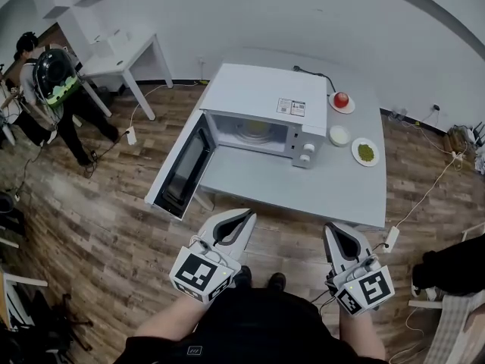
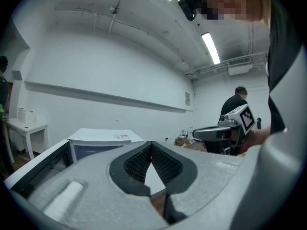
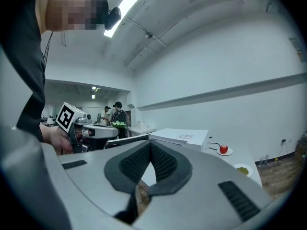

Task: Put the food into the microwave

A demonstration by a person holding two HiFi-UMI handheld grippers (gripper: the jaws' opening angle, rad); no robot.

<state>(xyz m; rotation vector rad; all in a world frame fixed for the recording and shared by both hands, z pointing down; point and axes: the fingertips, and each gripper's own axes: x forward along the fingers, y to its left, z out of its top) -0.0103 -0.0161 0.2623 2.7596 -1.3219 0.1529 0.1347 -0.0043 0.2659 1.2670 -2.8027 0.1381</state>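
Note:
A white microwave [image 1: 261,108] stands on the grey table [image 1: 303,188] with its door [image 1: 184,165] swung open to the left; a pale yellowish dish [image 1: 254,131] shows inside. To its right sit a red fruit on a small plate [image 1: 342,100], a white bowl [image 1: 339,135] and a plate of green food [image 1: 365,152]. My left gripper [image 1: 249,214] and right gripper [image 1: 331,228] hang side by side in front of the table's near edge, both shut and empty, well short of the food. The right gripper view shows the red fruit [image 3: 223,149] and the green plate [image 3: 243,169].
A person with a backpack [image 1: 47,78] stands at the far left by a white side table [image 1: 121,51]. Power strips and cables lie on the wood floor [image 1: 130,136] [image 1: 391,239]. Someone in dark clothes sits at the right edge [image 1: 455,260].

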